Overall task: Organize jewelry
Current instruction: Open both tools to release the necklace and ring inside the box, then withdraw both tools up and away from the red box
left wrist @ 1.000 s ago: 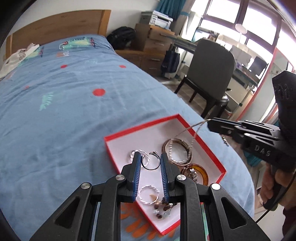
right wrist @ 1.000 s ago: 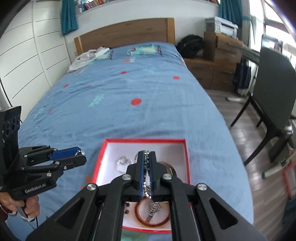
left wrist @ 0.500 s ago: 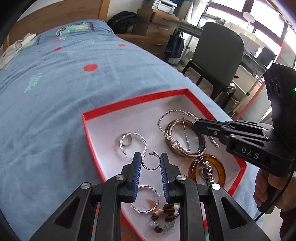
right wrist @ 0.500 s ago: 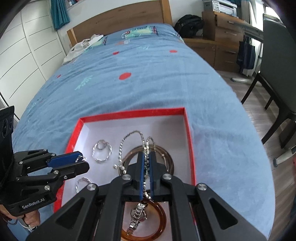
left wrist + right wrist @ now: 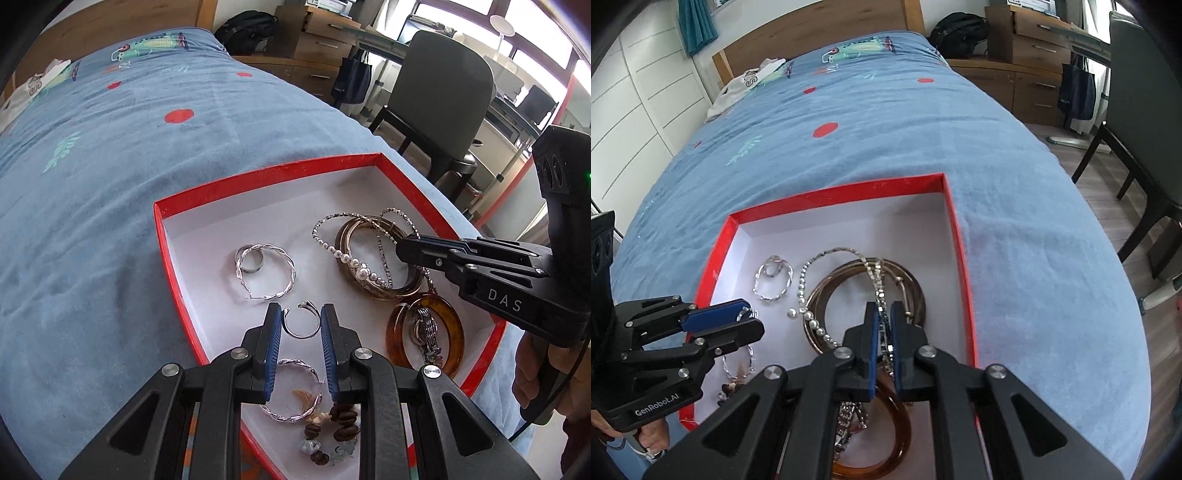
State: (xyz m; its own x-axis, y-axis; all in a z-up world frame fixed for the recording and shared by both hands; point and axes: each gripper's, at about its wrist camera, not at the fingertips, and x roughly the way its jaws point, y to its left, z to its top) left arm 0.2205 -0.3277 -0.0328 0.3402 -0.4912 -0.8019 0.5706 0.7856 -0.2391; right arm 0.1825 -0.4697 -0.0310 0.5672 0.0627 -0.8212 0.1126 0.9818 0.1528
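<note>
A red-rimmed white box (image 5: 258,177) (image 5: 849,192) lies on the blue bed and holds jewelry. My left gripper (image 5: 300,310) (image 5: 750,314) is low at the box's near left and shut on a small open silver ring (image 5: 301,325). My right gripper (image 5: 882,306) (image 5: 400,245) hovers over the gold bangles (image 5: 402,291). Its jaws are opening, and a thin sparkly chain (image 5: 871,269) (image 5: 384,254) runs loosely between the pads and drapes over the bangles. A pearl bracelet (image 5: 354,266) also lies across them.
In the box are also a twisted silver hoop (image 5: 288,266), a second hoop (image 5: 291,415), brown beads (image 5: 343,417) and an amber bangle (image 5: 454,332) with a watch (image 5: 424,328). A chair (image 5: 443,96) and a desk stand right of the bed.
Both grippers have come down toward the box. The chain, which hung in the air from the right gripper, now rests on the bangles, and the right jaws have parted slightly.
</note>
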